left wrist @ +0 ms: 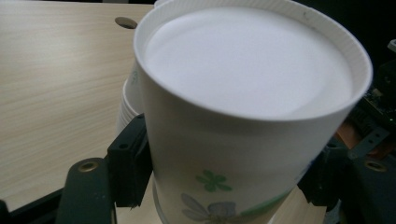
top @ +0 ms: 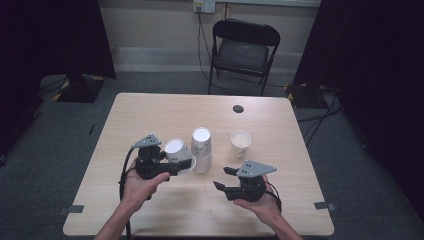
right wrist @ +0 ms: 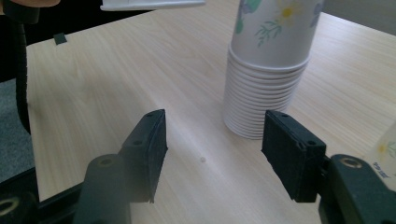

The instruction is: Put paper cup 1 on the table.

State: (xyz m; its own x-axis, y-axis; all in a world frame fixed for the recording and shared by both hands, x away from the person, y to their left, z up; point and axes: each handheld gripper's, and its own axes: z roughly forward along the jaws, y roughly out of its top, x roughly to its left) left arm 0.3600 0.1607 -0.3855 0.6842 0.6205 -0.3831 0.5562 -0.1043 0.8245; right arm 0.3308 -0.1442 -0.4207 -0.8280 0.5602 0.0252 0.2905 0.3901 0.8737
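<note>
An upside-down paper cup [left wrist: 243, 93] with a flower print sits between the jaws of my left gripper [left wrist: 224, 168], whose pads press on its sides. In the high view this cup [top: 176, 149] hangs in the left gripper [top: 181, 165] just left of a stack of upside-down paper cups [top: 201, 147]. My right gripper [top: 222, 178] is near the front of the table, right of centre. Its jaws stand open with nothing between them, and the right gripper [right wrist: 212, 140] points at the stack of cups [right wrist: 264, 79] a short way ahead.
A single upright paper cup [top: 240, 142] stands right of the stack on the wooden table [top: 150, 110]. A dark round cable hole [top: 238, 108] lies near the far edge. A black folding chair [top: 243, 50] stands beyond the table.
</note>
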